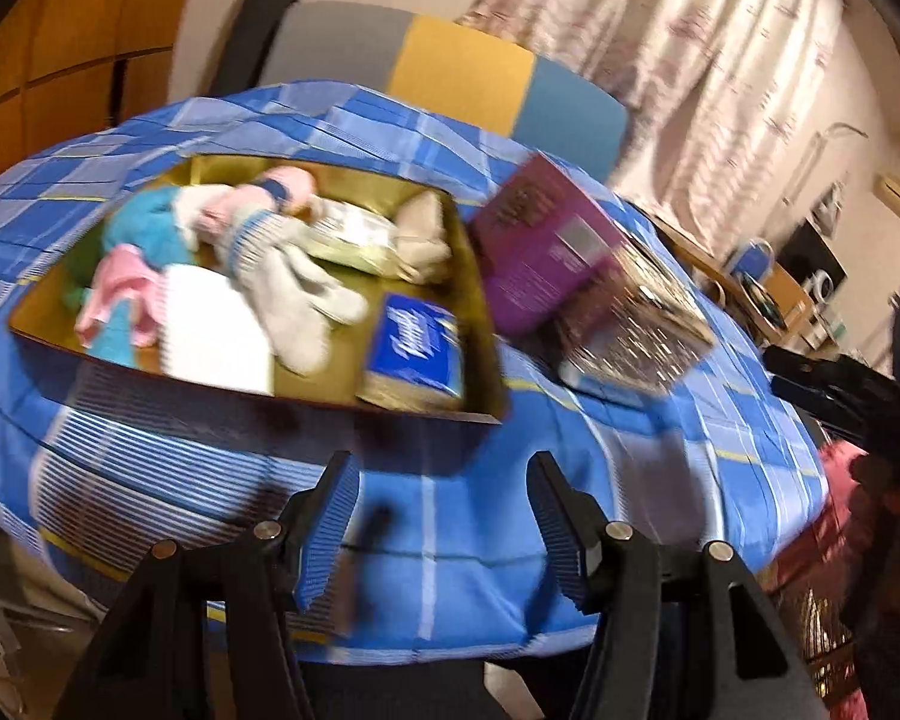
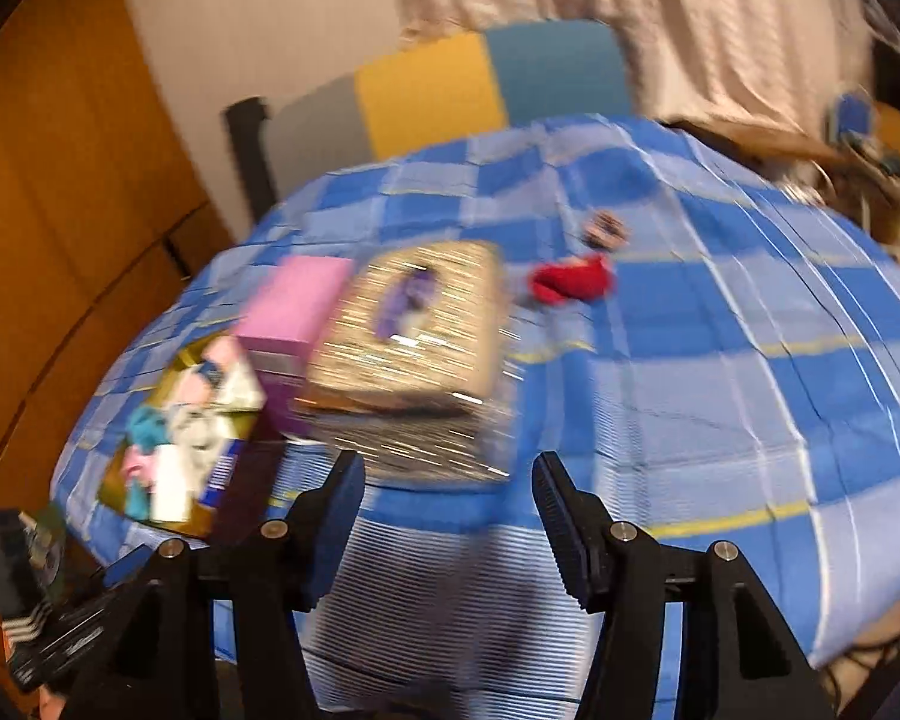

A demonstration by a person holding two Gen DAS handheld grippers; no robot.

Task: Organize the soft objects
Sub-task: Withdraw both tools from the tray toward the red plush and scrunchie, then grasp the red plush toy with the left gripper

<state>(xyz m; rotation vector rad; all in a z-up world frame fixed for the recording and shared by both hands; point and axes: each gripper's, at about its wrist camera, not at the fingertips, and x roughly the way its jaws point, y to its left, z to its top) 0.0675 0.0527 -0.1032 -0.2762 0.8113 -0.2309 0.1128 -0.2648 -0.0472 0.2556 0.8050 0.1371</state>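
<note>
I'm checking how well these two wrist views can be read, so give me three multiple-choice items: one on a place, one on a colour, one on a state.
1. Where does the white glove lie?
A in the gold box
B on the chair
C on the floor

2. What colour is the small soft item lying alone on the checked cloth?
A green
B red
C black

3. How does the right gripper stand?
A shut on a sock
B shut on the purple box
C open, empty

A: it rests among the box's contents.
B: red against blue.
C: only cloth shows between its fingers.
</note>
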